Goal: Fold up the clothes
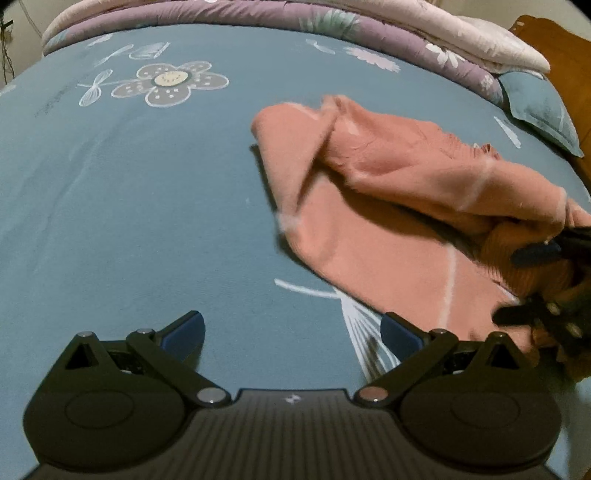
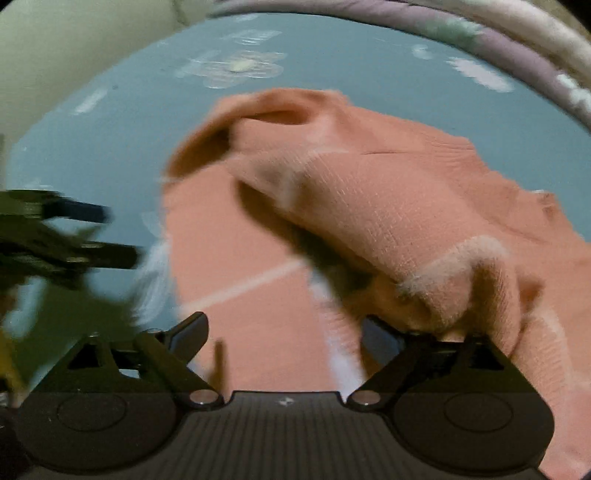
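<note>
Salmon-pink knitted garment (image 1: 388, 236) with thin pale lines lies on the bed, on a blue-grey bedsheet (image 1: 129, 206) printed with white flowers and dragonflies. Part of it is spread flat on the sheet, and another part is lifted and folded over the flat part, so that a thick fold runs across it. This upper layer is blurred in both views.

Seen against the garment, the left gripper (image 1: 291, 332) hangs above the bare sheet just beside the near edge of the garment. Its two blue-padded fingers (image 1: 184, 330) stand wide apart and nothing is between them. It does not touch the fabric.

The right gripper (image 2: 284, 339) is over the garment itself, at the side opposite to the big printed flower (image 1: 170, 83). Its jaws are also spread. The lifted fold of the garment drapes over its right finger (image 2: 384, 341) and hides most of it, while the other finger is free above the flat pink layer. Whether this fabric is only resting on the finger or caught by it, I cannot tell. In the left wrist view the same gripper appears at the edge of the garment, dark and partly covered by the cloth.

Beyond the garment, at the far end of the sheet, a rolled purple and pale quilt (image 1: 369, 33) lies across the bed, and a blue pillow (image 1: 539, 107) and a wooden headboard (image 1: 554, 44) are near its corner.
</note>
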### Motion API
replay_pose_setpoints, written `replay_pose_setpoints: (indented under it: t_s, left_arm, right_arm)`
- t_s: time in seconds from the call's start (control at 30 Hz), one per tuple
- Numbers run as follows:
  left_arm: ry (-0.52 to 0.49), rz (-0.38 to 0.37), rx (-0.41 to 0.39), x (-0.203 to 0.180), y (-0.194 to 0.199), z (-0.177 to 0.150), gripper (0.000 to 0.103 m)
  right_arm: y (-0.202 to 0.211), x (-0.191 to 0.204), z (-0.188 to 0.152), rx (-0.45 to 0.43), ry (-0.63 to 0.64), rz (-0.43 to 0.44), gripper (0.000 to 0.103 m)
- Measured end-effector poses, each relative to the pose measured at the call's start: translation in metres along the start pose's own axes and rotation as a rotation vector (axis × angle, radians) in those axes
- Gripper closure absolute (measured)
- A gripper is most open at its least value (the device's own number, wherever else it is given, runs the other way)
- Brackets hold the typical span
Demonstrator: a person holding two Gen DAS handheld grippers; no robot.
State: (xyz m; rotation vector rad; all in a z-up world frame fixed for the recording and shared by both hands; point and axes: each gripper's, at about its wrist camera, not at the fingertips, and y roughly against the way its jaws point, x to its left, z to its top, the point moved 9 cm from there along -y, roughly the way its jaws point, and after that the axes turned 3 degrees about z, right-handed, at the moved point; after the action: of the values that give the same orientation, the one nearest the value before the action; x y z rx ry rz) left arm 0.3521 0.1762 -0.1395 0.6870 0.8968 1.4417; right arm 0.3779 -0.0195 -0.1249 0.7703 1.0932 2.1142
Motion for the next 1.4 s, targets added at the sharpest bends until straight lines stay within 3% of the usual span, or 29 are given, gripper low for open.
replay_pose_setpoints:
  t_s: [0.17,0.23,0.37,0.4,0.63,0.8,0.87,0.97,1.1,1.3,1.4]
  left_arm:
    - [0.021,0.042,-0.003,-0.008,0.009,-0.006,0.001]
    - [0.037,0.058,-0.01,-0.011,0.016,-0.008,0.001]
    - [0.08,0.108,-0.028,-0.016,0.034,-0.016,0.001]
    - [0.101,0.117,-0.035,-0.015,0.04,-0.019,0.001]
    - [0.269,0.169,-0.067,-0.005,0.077,-0.041,0.001]
    - [0.325,0.163,-0.072,-0.006,0.085,-0.049,0.001]
    - [0.324,0.136,-0.071,-0.013,0.083,-0.046,0.001]
    - [0.306,0.063,-0.069,-0.029,0.076,-0.042,0.001]
    - [0.325,-0.068,-0.048,-0.05,0.055,-0.035,0.002]
    - [0.426,-0.366,-0.016,-0.086,0.024,-0.028,0.002]
    - [0.544,-0.483,-0.02,-0.085,0.006,-0.03,0.002]
  right_arm:
    - [-0.006,0.011,-0.004,0.007,0.043,0.029,0.008]
    - [-0.005,0.022,0.004,-0.017,0.058,0.091,0.007]
    - [-0.028,0.003,0.008,0.029,0.032,0.034,0.006]
    - [-0.031,0.002,0.007,0.039,0.033,0.052,0.0]
    - [-0.014,0.049,-0.01,0.076,0.095,0.3,0.0]
    - [0.011,0.089,-0.021,0.083,0.096,0.505,0.0]
    - [0.019,0.086,-0.022,0.069,0.088,0.507,0.0]
    - [0.036,0.061,-0.018,-0.005,0.072,0.396,0.0]
    - [0.07,0.034,-0.019,-0.082,-0.011,0.394,0.0]
    - [0.103,0.02,-0.033,-0.15,-0.051,0.344,0.0]
    - [0.116,0.015,-0.038,-0.175,-0.064,0.324,0.0]
